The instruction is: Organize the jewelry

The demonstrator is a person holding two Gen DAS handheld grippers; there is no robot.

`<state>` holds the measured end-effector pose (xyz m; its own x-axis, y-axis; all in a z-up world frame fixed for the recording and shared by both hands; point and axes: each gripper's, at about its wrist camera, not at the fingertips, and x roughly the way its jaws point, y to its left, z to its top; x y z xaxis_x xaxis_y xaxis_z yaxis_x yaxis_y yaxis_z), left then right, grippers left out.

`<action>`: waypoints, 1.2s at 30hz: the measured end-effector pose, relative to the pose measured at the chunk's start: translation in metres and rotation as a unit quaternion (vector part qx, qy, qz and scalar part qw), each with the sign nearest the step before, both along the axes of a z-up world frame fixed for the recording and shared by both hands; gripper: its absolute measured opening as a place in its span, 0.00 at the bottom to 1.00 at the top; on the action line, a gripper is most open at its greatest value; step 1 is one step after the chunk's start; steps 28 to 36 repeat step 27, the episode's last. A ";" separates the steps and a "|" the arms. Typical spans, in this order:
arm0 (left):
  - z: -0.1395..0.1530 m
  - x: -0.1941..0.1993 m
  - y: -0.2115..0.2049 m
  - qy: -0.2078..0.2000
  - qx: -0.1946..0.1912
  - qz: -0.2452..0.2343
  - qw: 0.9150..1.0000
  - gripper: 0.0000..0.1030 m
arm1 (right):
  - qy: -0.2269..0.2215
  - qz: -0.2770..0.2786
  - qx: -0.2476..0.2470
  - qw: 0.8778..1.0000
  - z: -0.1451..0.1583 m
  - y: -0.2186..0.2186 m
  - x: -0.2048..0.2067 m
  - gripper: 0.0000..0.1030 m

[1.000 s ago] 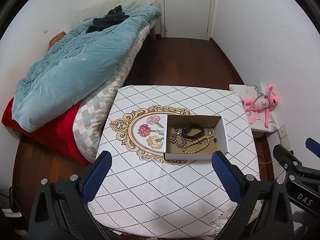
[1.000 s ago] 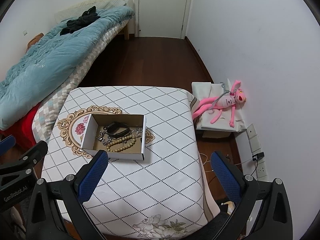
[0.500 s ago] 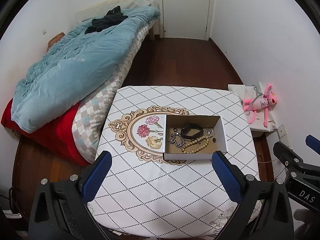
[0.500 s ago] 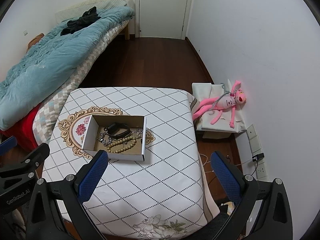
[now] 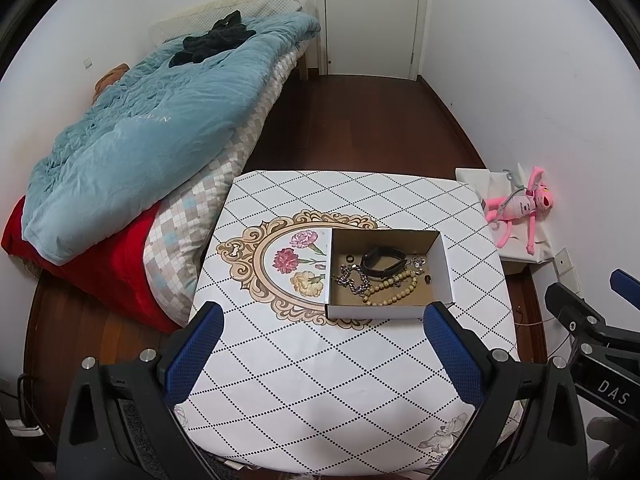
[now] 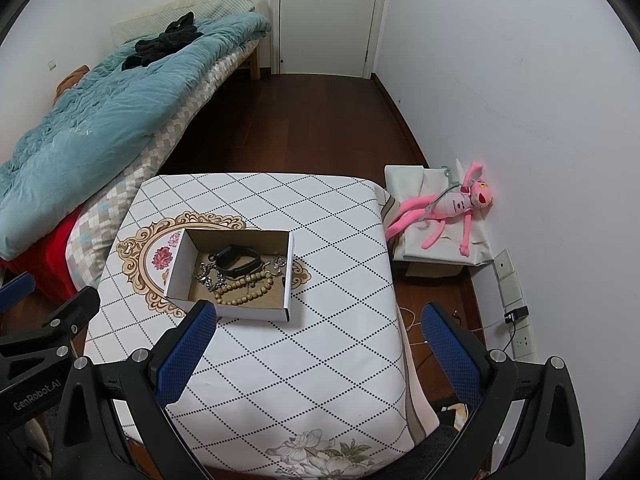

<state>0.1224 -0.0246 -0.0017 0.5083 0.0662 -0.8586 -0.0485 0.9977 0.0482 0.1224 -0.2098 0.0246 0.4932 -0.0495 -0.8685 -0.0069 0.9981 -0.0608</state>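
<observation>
Both hand-held grippers are hovering above the near edge of the counter [image 5: 360,380], and neither is touching anything. The left hand-held gripper [image 5: 324,344] is sitting with its blue fingers [image 5: 196,352] spread wide, nothing between them. The right hand-held gripper [image 6: 318,346] is spread just as wide and carrying nothing either.

One box [image 5: 444,264] is sitting open on the patterned cloth, partly covering the oval flower design. Inside it, four larger pieces are lying bunched together: one black strap [image 5: 383,261] toward the far side, one silver chain [image 5: 352,278] at the left, one string of tan beads [image 5: 390,292] curling along the near side, and a second silvery piece [image 5: 418,261] at the right. Two small dark bits are resting on the box floor too, too small to identify.

One pink plush toy [image 6: 448,208] is lying on a white bundle by the wall.
</observation>
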 end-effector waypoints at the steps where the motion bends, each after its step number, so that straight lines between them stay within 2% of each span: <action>1: -0.001 0.000 0.000 0.000 -0.001 -0.001 1.000 0.99 | 0.001 0.000 0.000 1.000 0.000 0.000 0.000 1.00; 36: -0.007 0.000 0.009 0.003 -0.002 0.004 1.000 0.99 | 0.007 0.001 -0.001 1.000 -0.004 -0.002 0.004 1.00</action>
